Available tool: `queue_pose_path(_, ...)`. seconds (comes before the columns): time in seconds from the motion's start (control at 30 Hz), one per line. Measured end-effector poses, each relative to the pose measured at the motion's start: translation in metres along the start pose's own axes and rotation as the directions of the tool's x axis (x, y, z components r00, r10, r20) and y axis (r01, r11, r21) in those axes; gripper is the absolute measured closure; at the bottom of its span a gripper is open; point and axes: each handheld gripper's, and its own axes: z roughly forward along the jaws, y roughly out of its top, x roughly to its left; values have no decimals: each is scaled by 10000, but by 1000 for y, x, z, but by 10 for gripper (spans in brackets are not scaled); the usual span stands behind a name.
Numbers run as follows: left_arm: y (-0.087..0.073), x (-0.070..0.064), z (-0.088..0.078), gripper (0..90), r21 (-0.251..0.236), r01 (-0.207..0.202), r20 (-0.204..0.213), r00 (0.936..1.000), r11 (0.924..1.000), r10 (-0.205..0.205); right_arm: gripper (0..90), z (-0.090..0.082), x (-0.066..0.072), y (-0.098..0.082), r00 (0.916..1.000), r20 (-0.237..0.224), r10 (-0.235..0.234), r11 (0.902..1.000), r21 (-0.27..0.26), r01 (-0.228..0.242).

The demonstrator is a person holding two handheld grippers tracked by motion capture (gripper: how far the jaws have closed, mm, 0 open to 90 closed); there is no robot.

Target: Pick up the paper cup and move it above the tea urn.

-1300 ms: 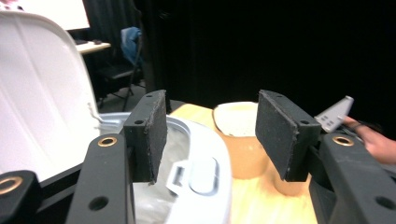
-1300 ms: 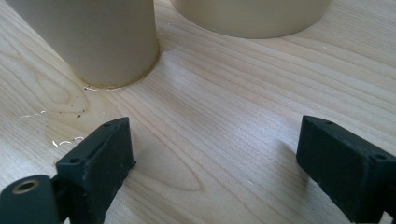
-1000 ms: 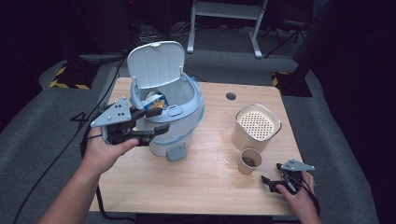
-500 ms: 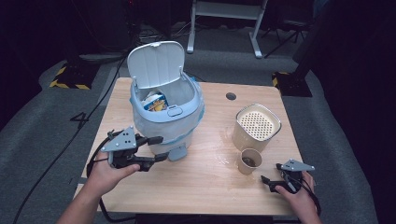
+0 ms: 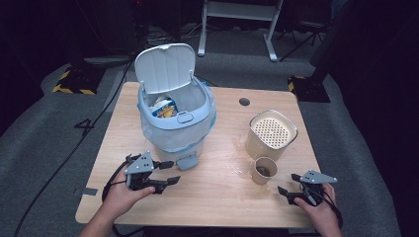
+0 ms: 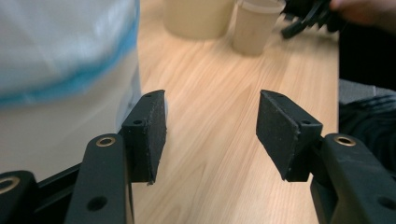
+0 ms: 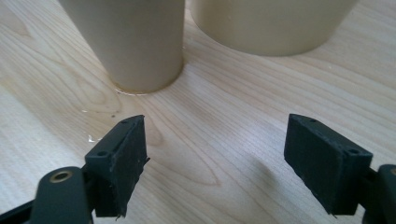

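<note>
Paper cup (image 5: 264, 170), light and crushable, likely best gripped gently mid-wall; right tool (image 5: 288, 193), jaws apart after closing partway, empty; left tool (image 5: 168, 173) apart, empty.

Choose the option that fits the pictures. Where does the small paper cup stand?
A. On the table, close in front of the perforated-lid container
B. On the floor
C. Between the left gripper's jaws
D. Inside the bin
A: in the high view the paper cup stands on the table, right before the perforated-lid container.
</note>
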Motion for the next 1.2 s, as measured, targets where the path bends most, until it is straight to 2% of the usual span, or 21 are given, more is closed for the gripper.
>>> queue_pose_path(0.2, -21, 4, 15, 431, 820, 411, -188, 9990, 9958, -397, 206, -4, 6, 4, 9993, -311, -209, 9997, -114, 205)
queue_pose_path(0.27, -30, 6, 20, 432, 1250, 533, -357, 9982, 9907, -492, 203, -4, 9, 6, 9986, -458, -262, 9995, -183, 254)
queue_pose_path(0.37, -38, 8, 24, 432, 1527, 763, -313, 9969, 9853, -723, 196, -5, 13, 9, 9976, -671, -189, 9991, -387, 163)
queue_pose_path(0.47, -41, 11, 26, 432, 1873, 880, -650, 9949, 9784, -770, 184, -3, 17, 14, 9967, -798, -177, 9974, -715, 119)
queue_pose_path(0.57, -43, 12, 26, 411, 2110, 848, -898, 9937, 9738, -671, 179, 0, 20, 20, 9962, -861, -133, 9942, -1073, 40)
queue_pose_path(0.63, -45, 12, 27, 407, 2402, 570, -929, 9950, 9691, -355, 182, 2, 21, 24, 9954, -946, -131, 9925, -1223, 14)
queue_pose_path(0.73, -48, 13, 30, 380, 2586, 664, -942, 9946, 9637, -432, 186, 8, 23, 28, 9941, -1082, -88, 9903, -1386, -63)
queue_pose_path(0.8, -49, 13, 31, 361, 2620, 491, -1089, 9938, 9638, -210, 184, 13, 24, 30, 9932, -1161, -21, 9904, -1376, -140)
queue_pose_path(1.03, -49, 10, 35, 280, 2812, 281, -1357, 9907, 9592, 108, 182, 28, 27, 38, 9921, -1251, -12, 9907, -1353, -159)
queue_pose_path(1.2, -48, 9, 35, 252, 2838, 384, -1494, 9888, 9581, 47, 187, 36, 28, 41, 9908, -1352, 41, 9912, -1302, -219)
